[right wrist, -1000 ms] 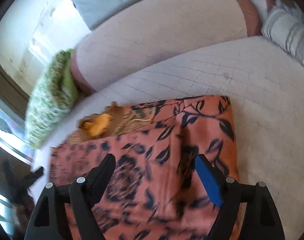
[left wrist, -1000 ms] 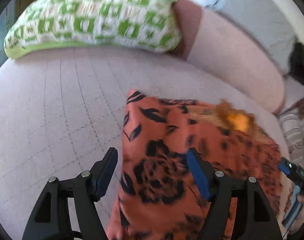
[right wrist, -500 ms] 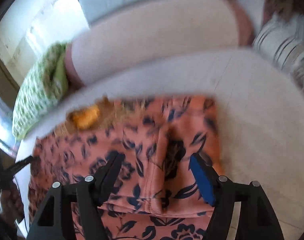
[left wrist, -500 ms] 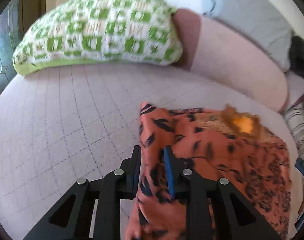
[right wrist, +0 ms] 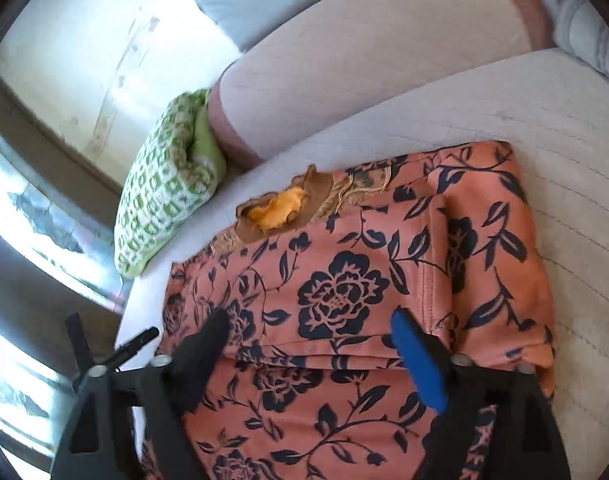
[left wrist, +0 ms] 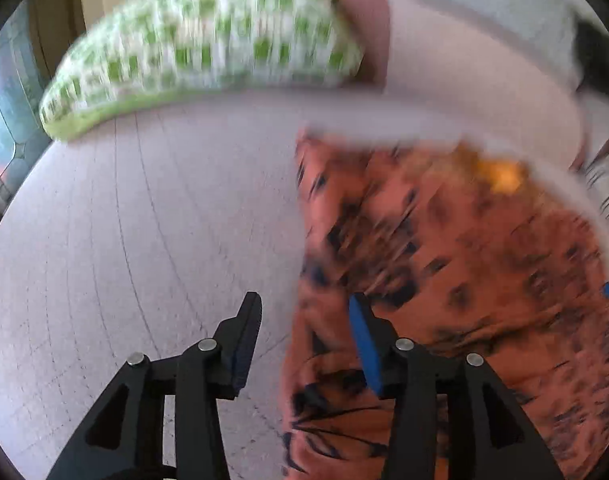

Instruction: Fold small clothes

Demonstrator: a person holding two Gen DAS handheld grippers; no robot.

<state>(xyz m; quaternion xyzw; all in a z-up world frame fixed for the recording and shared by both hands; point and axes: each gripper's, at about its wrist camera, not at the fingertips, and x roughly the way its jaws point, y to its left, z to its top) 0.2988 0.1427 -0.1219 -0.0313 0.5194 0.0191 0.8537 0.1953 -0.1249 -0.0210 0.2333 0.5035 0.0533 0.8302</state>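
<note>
An orange-pink garment with a dark flower print [right wrist: 344, 292] lies folded on the pale quilted sofa seat [right wrist: 564, 128]. It has a brown lace neckline with an orange patch [right wrist: 276, 212]. In the blurred left wrist view the garment [left wrist: 464, 272] fills the right half. My left gripper [left wrist: 304, 308] is open, and the garment's left edge lies between its fingers. My right gripper [right wrist: 308, 324] is open and empty, over the near part of the garment, above a fold edge.
A green and white checked cushion [left wrist: 200, 52] lies at the back left of the seat, also in the right wrist view [right wrist: 168, 192]. The sofa backrest [right wrist: 364, 56] curves behind. Striped fabric [left wrist: 608, 184] lies at the right. The left gripper's tip [right wrist: 116, 352] shows at left.
My left gripper was shut on the garment's left edge half a second ago and has now opened and let it go. The right gripper stays open and has shifted slightly over the garment.
</note>
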